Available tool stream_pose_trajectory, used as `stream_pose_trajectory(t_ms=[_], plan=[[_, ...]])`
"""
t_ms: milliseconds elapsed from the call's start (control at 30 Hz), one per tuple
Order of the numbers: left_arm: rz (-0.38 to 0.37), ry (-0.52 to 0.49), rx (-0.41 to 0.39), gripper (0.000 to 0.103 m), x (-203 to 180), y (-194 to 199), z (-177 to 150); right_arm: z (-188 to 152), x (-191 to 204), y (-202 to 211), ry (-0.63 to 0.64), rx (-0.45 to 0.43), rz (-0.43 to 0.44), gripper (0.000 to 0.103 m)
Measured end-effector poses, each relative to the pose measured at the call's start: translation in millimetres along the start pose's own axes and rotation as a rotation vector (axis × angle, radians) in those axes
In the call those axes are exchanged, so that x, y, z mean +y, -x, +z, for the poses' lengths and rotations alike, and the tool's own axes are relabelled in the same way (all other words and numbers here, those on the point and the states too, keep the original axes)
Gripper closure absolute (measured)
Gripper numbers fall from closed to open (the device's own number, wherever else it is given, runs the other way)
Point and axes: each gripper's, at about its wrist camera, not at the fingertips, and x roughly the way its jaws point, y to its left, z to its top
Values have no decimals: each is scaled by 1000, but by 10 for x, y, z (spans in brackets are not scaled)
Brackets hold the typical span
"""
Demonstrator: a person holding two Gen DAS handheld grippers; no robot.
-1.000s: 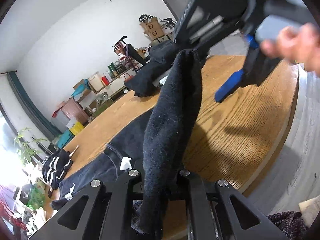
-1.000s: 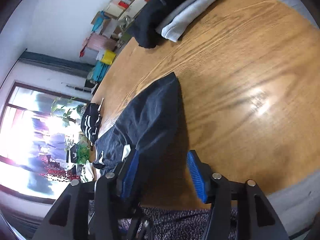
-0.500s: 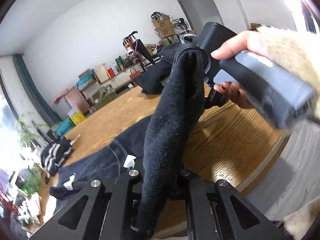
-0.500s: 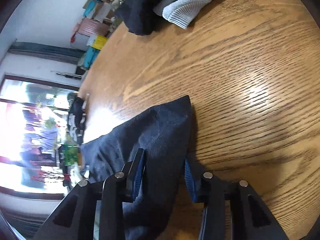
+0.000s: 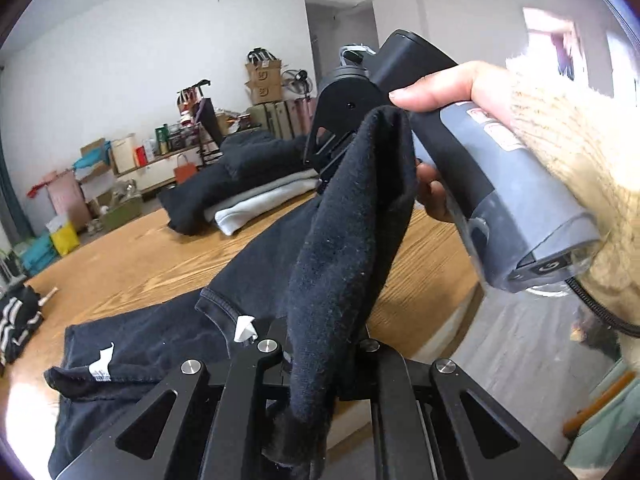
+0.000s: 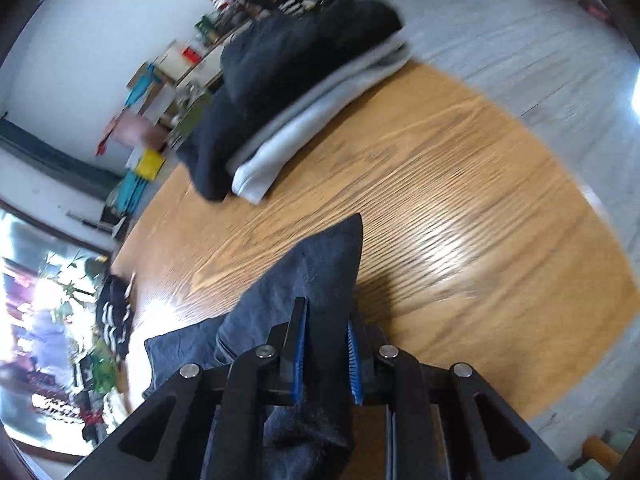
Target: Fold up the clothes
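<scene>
Right claw [image 6: 326, 344] has just closed, pinching the dark shirt [image 6: 316, 276]; left claw [image 5: 320, 354] clamps it too.

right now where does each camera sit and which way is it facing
Left wrist: sits on the left tool, looks along its fingers across the wooden table to the folded pile; dark shirt clamped; the person's right hand holds the right tool ahead.
Right wrist: sits on the right tool, looks steeply down at the table; its jaws have just been closing on the shirt.
Shared: shirt, table, folded pile, striped garment.
</scene>
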Motion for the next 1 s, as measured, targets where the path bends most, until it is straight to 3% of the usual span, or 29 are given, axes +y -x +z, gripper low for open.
stream_pose_trajectory(t_ms=[233,467,700,867,1000], plan=[[13,198,-8,93,569,223,-49,-112,571,126,114,-67,4,83],[81,426,10,93,1285,433,-235,-363,1442,23,293,-44,98,83],[163,644,56,93,1894,583,-652,-767,2366,-705,445,84,149,83],[222,767,84,93,2168,713,-959,-1145,2824,-1333,523,203,151,83],[225,918,103,93,2388,768,-1271,-1385,3149,-1726,587,261,142,83]])
